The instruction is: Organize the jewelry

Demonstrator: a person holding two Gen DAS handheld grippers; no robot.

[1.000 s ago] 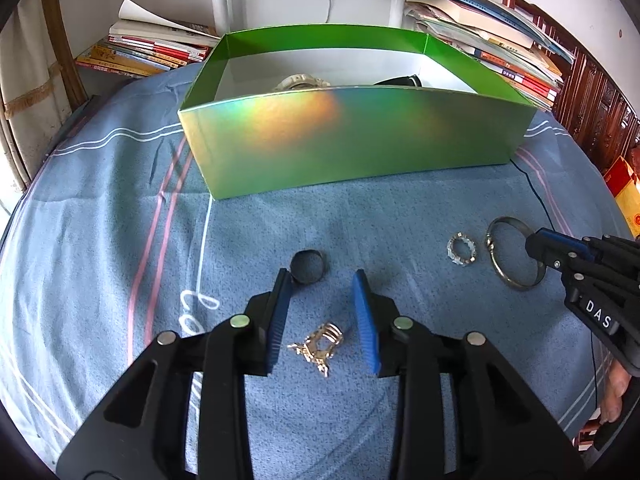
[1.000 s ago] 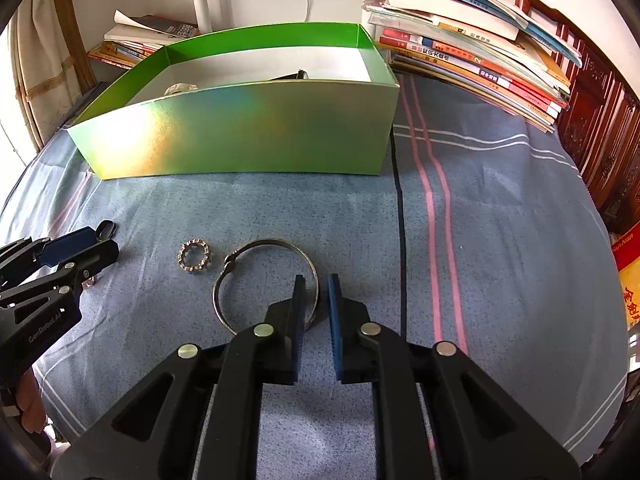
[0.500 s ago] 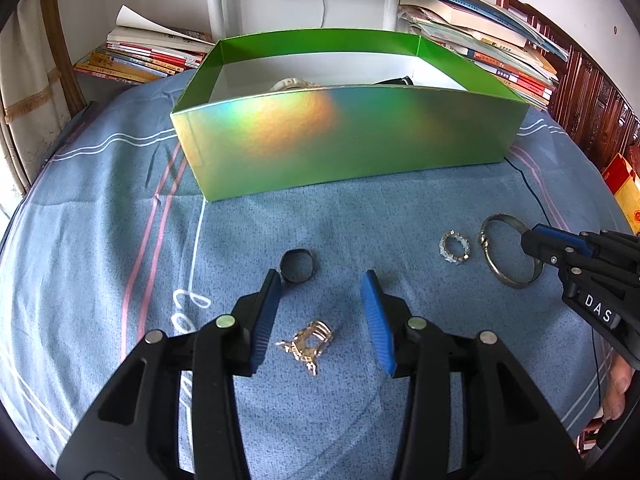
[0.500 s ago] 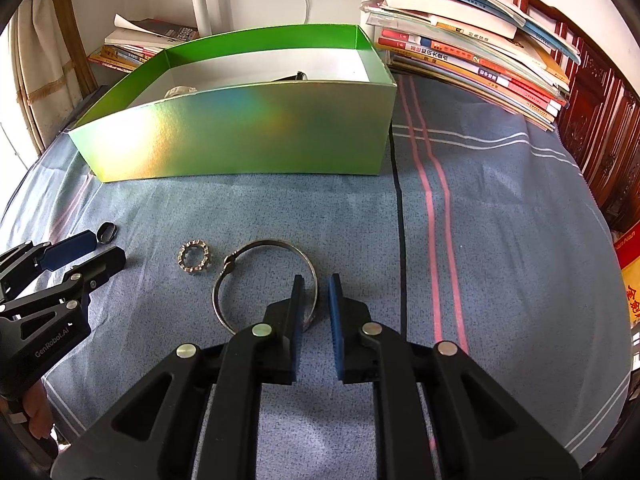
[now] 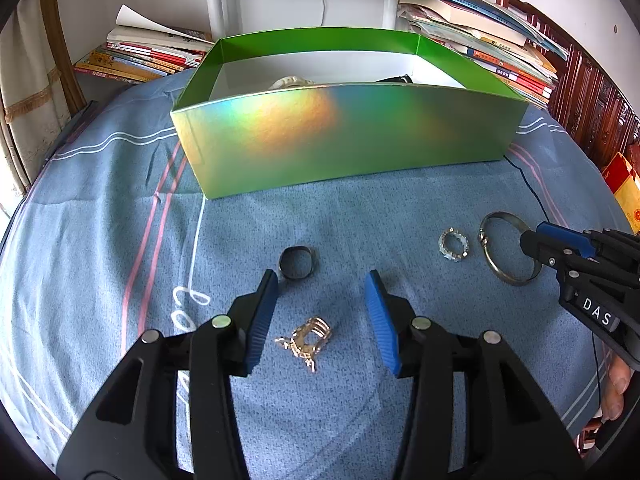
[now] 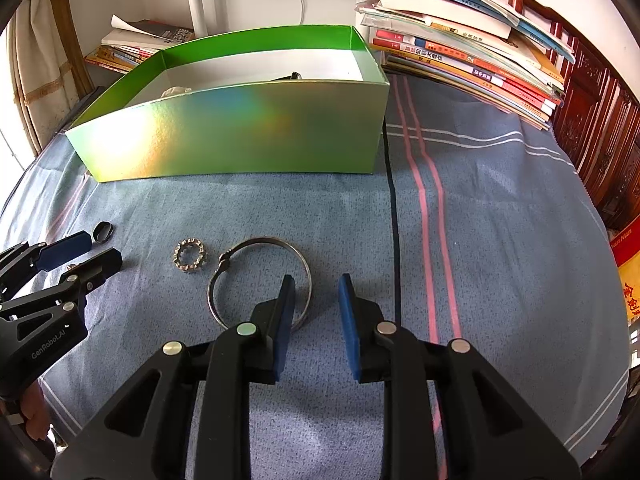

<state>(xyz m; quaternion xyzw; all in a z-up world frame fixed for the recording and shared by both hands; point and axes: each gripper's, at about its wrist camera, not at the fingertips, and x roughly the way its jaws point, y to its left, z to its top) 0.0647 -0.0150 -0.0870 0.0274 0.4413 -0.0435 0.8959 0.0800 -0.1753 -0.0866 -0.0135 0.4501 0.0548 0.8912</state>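
On the blue cloth lie a gold openwork ring (image 5: 306, 340), a black ring (image 5: 297, 249), a beaded silver ring (image 5: 443, 245) and a thin metal bangle (image 5: 483, 237). My left gripper (image 5: 321, 280) is opening. The gold ring lies loose on the cloth between its blue pads, and neither pad touches it. My right gripper (image 6: 316, 282) is also opening, with only cloth between its pads. Its left finger covers the right rim of the bangle (image 6: 262, 241). The beaded ring (image 6: 179, 257) lies left of the bangle. The shiny green box (image 5: 352, 136) stands behind.
The box holds a pale piece (image 5: 290, 82) and a dark piece (image 5: 394, 79). Book stacks (image 6: 460, 44) line the back left and right. A black cable (image 6: 392, 208) crosses the cloth beside the pink stripes. Dark wooden furniture (image 6: 600, 128) stands on the right.
The jaws of both grippers have spread wider. The gold ring still lies between the left pads. None of the jewelry has shifted on the cloth.
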